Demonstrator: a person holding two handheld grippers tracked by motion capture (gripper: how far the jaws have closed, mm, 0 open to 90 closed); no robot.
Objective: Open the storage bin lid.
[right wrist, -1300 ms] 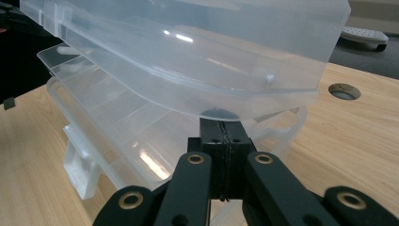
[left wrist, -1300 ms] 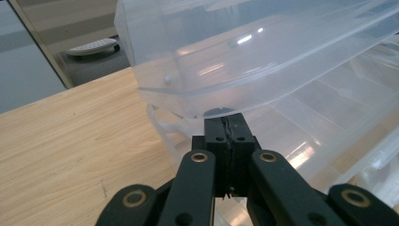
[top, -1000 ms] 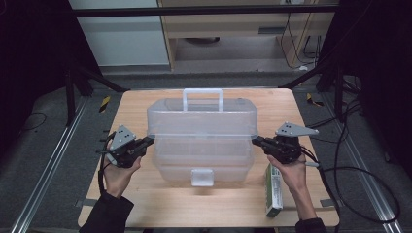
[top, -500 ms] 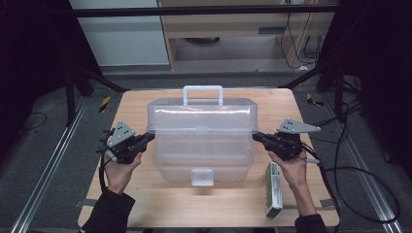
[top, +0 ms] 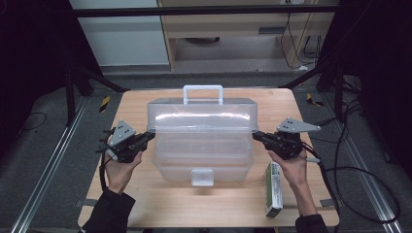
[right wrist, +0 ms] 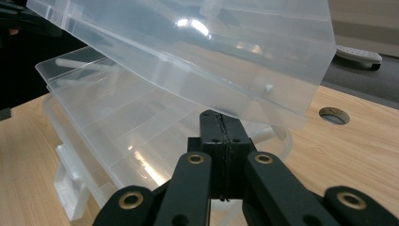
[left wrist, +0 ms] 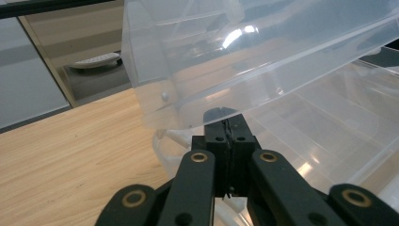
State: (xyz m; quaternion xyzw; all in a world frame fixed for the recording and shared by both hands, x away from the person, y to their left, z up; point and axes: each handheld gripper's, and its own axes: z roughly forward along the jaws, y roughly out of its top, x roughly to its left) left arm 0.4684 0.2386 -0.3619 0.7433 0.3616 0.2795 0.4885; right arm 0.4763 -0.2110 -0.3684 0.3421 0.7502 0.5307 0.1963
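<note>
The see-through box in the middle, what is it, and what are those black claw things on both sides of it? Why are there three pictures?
A person sits at a wooden table and holds a hand tool in each hand. The left gripper and the right gripper each end in two black fingers, pressed shut. Both tips are tucked under the side edges of the lid of a clear plastic box, so the lid stands partly lifted. The box looks empty. One picture comes from a camera high above the table. The other two come from small cameras riding on each tool, looking along its fingers. A green and white carton lies by the right hand.
</note>
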